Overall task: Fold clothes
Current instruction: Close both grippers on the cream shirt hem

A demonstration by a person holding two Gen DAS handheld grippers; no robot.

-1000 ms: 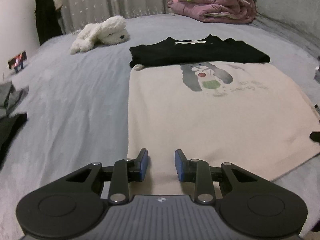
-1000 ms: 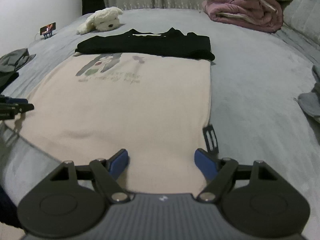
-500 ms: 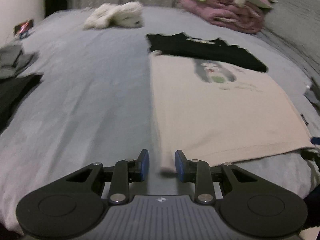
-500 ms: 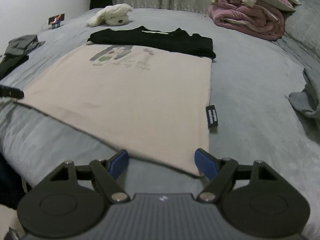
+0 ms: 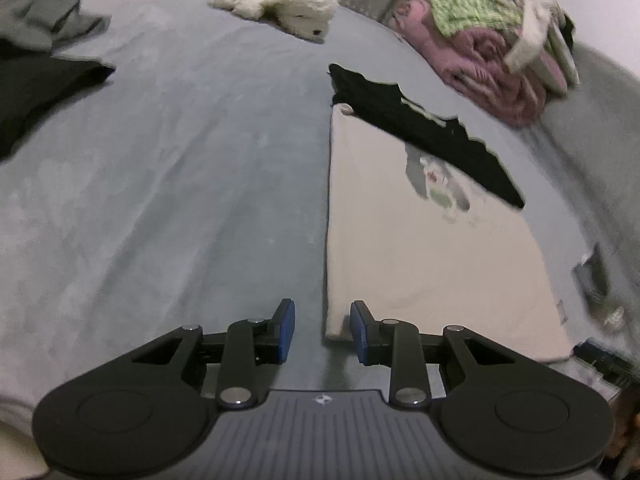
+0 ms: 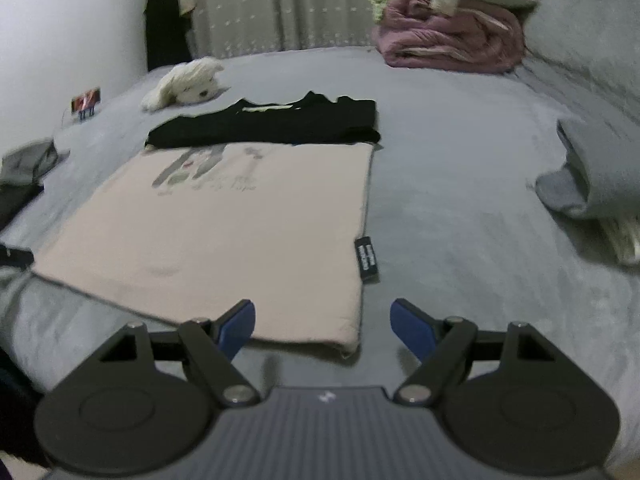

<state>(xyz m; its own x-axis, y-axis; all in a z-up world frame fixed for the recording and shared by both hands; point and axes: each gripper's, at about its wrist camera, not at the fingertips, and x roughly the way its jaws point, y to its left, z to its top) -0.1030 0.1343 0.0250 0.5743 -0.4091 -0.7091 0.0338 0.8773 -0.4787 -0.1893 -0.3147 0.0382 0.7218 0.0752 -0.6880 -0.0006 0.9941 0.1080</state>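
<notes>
The cream shirt (image 6: pixel 224 236) lies flat on the grey bed (image 5: pixel 168 184), its sides already turned in so it makes a long rectangle. A black shirt (image 6: pixel 272 124) lies at the far end of the cream shirt, touching it. A white soft toy (image 6: pixel 184 84) sits beyond the black shirt.

The left hand-held gripper (image 5: pixel 322 330) hangs by the near left corner of the cream shirt. Its jaws stand a little apart, with nothing held, and the corner sits just in front of one pad. The right hand-held gripper (image 6: pixel 322 326) is by the near right corner, jaws wide and empty (the shirt's black tag (image 6: pixel 367 258) is just past it).

I think the step now is getting ready to fold the bottom up. Next, each gripper likely needs to come down on its corner, pinch it, and carry the near edge toward the black shirt.
</notes>
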